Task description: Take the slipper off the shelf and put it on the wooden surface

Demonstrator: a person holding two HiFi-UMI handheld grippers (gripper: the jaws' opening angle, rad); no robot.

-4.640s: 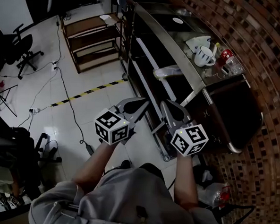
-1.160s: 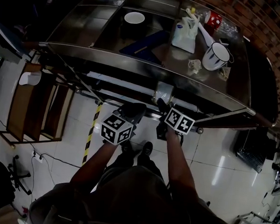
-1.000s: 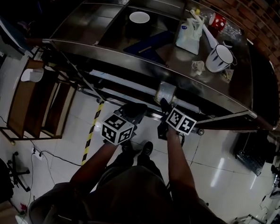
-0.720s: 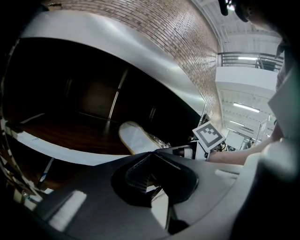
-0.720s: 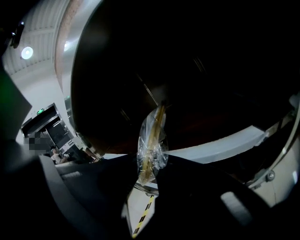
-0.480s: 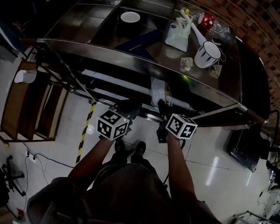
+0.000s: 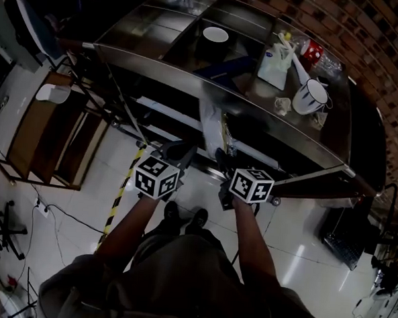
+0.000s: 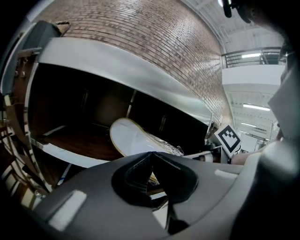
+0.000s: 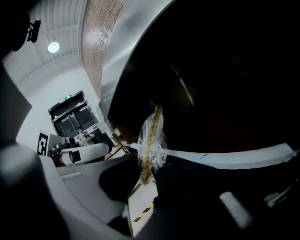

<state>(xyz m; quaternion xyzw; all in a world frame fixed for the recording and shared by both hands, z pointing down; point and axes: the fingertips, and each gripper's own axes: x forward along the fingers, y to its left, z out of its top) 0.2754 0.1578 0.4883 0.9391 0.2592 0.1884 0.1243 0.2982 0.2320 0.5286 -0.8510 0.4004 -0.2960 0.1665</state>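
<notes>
Now the right gripper (image 7: pixel 220 156), its jaws just closed in, pinches the plastic-wrapped slipper (image 7: pixel 210 119) by its near end. The slipper stands on edge, lifted at the front of the shelf (image 8: pixel 75 140) under the steel counter (image 7: pixel 158 58). Beside it, the left gripper (image 7: pixel 179 149) has its jaws together on nothing, pointing toward the slipper.

slipper (image 7: pixel 211 119) 1 | left tool (image 7: pixel 180 149), right tool (image 7: pixel 221 157) 2 | mug (image 7: pixel 310 95) 1 | white dish (image 7: pixel 215 34) 1 | bag (image 7: pixel 273 60) 1
</notes>
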